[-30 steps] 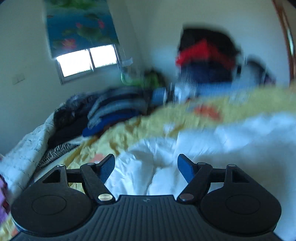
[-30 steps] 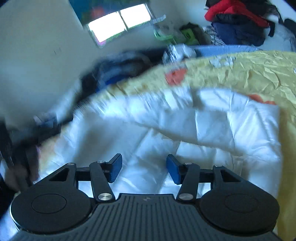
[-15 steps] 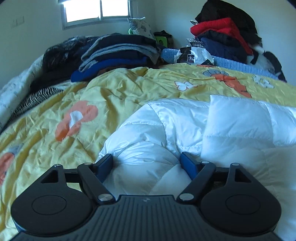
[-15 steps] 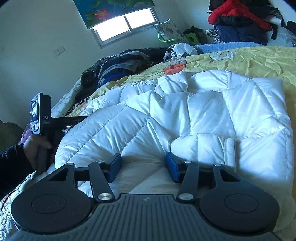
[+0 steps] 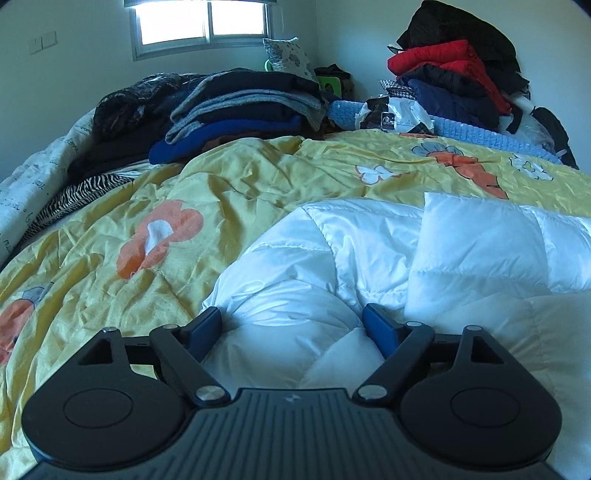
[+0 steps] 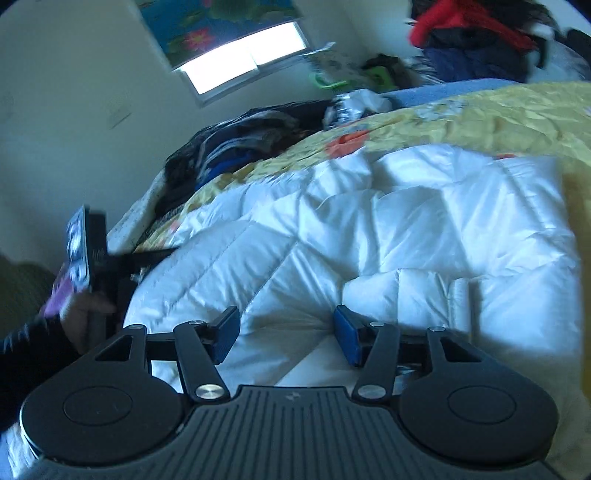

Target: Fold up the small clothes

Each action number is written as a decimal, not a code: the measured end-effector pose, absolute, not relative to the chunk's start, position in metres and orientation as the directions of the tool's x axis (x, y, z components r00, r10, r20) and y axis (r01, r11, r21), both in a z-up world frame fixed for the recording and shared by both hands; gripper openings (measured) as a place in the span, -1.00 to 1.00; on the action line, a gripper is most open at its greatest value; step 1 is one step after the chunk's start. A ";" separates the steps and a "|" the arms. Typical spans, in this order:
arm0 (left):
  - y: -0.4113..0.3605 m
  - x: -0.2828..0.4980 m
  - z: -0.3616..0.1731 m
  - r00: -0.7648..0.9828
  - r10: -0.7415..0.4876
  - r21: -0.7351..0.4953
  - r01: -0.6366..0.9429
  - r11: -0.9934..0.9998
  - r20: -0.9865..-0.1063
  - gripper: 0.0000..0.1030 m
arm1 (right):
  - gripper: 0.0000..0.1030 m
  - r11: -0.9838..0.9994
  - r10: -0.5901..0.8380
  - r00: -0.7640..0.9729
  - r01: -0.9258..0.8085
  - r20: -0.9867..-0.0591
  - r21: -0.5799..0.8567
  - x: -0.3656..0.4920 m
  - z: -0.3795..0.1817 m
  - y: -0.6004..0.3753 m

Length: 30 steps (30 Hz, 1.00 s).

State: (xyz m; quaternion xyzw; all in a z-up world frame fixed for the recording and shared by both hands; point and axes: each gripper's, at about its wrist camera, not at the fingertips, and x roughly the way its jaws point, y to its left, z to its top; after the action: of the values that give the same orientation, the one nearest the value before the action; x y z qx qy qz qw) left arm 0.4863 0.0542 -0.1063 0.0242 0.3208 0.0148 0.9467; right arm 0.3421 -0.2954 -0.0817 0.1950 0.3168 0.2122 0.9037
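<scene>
A white quilted puffer jacket [image 5: 369, 258] lies on the yellow flowered bedspread [image 5: 184, 206]. My left gripper [image 5: 291, 332] is open, its blue pads on either side of a puffy bulge at the jacket's left end. In the right wrist view the jacket [image 6: 406, 221] fills the middle. My right gripper [image 6: 286, 334] is open, low over the jacket's near edge with fabric between the pads. The left gripper's handle and the hand holding it [image 6: 92, 273] show at the left of that view.
A stack of folded dark and grey clothes [image 5: 240, 110] sits at the back left of the bed. A pile of red, black and navy jackets [image 5: 454, 77] stands at the back right. A blue knitted blanket [image 5: 480, 136] and a window [image 5: 199, 22] lie beyond.
Both grippers came down from a fast swing onto the jacket. The left has held still for the last half second. The right view has tilted and is blurred, still moving.
</scene>
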 end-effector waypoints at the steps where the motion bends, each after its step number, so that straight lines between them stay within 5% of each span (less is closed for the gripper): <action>1: 0.054 0.486 -0.106 0.794 0.045 0.055 -0.014 0.998 -0.607 0.64 | 0.19 0.840 0.480 0.729 -0.221 -0.488 0.496 0.339 -0.073 -0.296; 3: 0.055 0.487 -0.106 0.793 0.045 0.054 -0.016 0.998 -0.608 0.65 | 0.25 0.841 0.465 0.768 -0.227 -0.441 0.492 0.332 -0.053 -0.292; 5: 0.056 0.487 -0.106 0.792 0.043 0.049 -0.017 0.999 -0.608 0.66 | 0.67 0.848 0.477 0.779 -0.286 -0.408 0.446 0.329 -0.033 -0.277; 7: 0.056 0.487 -0.106 0.793 0.045 0.049 -0.019 0.999 -0.608 0.66 | 0.80 0.859 0.492 0.769 -0.354 -0.408 0.369 0.333 -0.019 -0.252; 12: 0.055 0.487 -0.107 0.794 0.058 0.060 -0.027 0.998 -0.605 0.69 | 0.62 0.845 0.532 0.716 -0.479 -0.452 0.237 0.362 -0.013 -0.184; 16: 0.054 0.486 -0.107 0.795 0.064 0.065 -0.030 0.997 -0.603 0.70 | 0.08 0.824 0.531 0.654 -0.547 -0.538 0.149 0.384 -0.027 -0.138; 19: 0.054 0.486 -0.107 0.795 0.062 0.064 -0.029 0.998 -0.603 0.70 | 0.07 0.824 0.496 0.611 -0.555 -0.617 0.112 0.394 -0.055 -0.124; 30: 0.054 0.486 -0.107 0.796 0.066 0.064 -0.035 0.997 -0.602 0.72 | 0.14 0.841 0.528 0.641 -0.483 -0.556 0.242 0.369 -0.049 -0.164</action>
State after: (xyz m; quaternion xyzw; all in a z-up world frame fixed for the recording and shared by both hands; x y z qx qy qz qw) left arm 0.4857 0.0540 -0.1069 0.0247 0.3182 0.0267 0.9473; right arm 0.3687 -0.1644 -0.0487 0.0355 0.3182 0.2794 0.9052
